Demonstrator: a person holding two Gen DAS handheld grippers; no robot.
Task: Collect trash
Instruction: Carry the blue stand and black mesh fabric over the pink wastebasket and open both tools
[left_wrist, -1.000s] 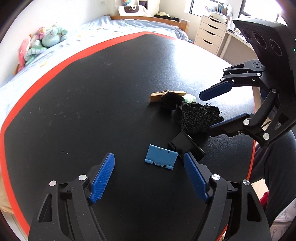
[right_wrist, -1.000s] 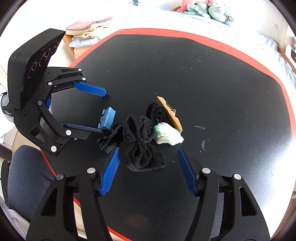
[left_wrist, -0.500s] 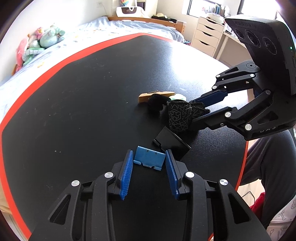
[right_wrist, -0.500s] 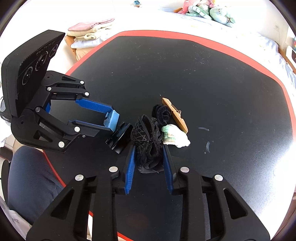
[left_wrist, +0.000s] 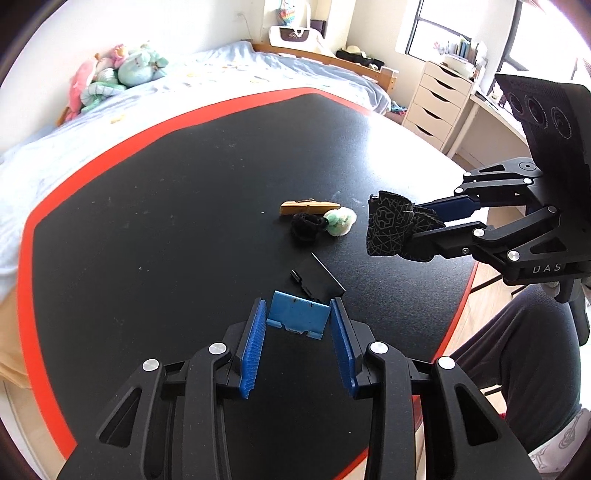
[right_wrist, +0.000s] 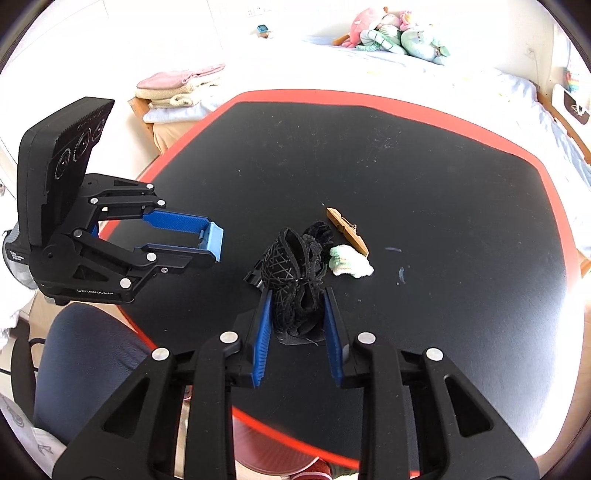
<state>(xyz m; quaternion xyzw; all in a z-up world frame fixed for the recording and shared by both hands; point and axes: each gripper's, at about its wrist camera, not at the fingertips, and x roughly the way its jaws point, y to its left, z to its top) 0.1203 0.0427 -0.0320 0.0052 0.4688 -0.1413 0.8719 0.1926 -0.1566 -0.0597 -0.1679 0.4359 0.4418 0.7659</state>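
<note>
Left wrist view: the left gripper (left_wrist: 298, 325) has its blue fingers (left_wrist: 252, 347) pinching a small blue plastic piece (left_wrist: 298, 316) from both sides; the piece sits between the pads at the near middle of the frame, above the black surface (left_wrist: 166, 221) with its red rim. Just beyond the piece lies a flat black plastic part (left_wrist: 318, 277) on the surface. Farther off lie a wooden clothespin (left_wrist: 308, 207), a black fuzzy ball (left_wrist: 306, 225) and a pale green-white wad (left_wrist: 340, 220), close together; the ball touches the wad. At right, the right gripper (left_wrist: 417, 225) holds a black patterned cloth (left_wrist: 391, 229) clear of the surface. A bed (left_wrist: 221, 77) with stuffed toys (left_wrist: 118, 77) stands beyond the far edge, and a white drawer unit (left_wrist: 439, 107) at far right. A person's dark-trousered leg (left_wrist: 524, 362) shows at lower right.

Right wrist view: the right gripper (right_wrist: 298, 321) has its fingers (right_wrist: 263, 332) pinching the black patterned cloth (right_wrist: 291, 280), which bunches upward between the pads. Whether the cloth's lower edge touches the surface (right_wrist: 443, 184) I cannot tell. To its far right lie the black fuzzy ball (right_wrist: 319, 230), the wooden clothespin (right_wrist: 347, 230) and the pale green-white wad (right_wrist: 351, 263). At left, the left gripper (right_wrist: 207, 240) holds the small blue plastic piece (right_wrist: 214, 240) at its fingertips. Folded towels (right_wrist: 181, 86) lie at far left, stuffed toys (right_wrist: 399, 37) on the bed (right_wrist: 480, 81).
</note>
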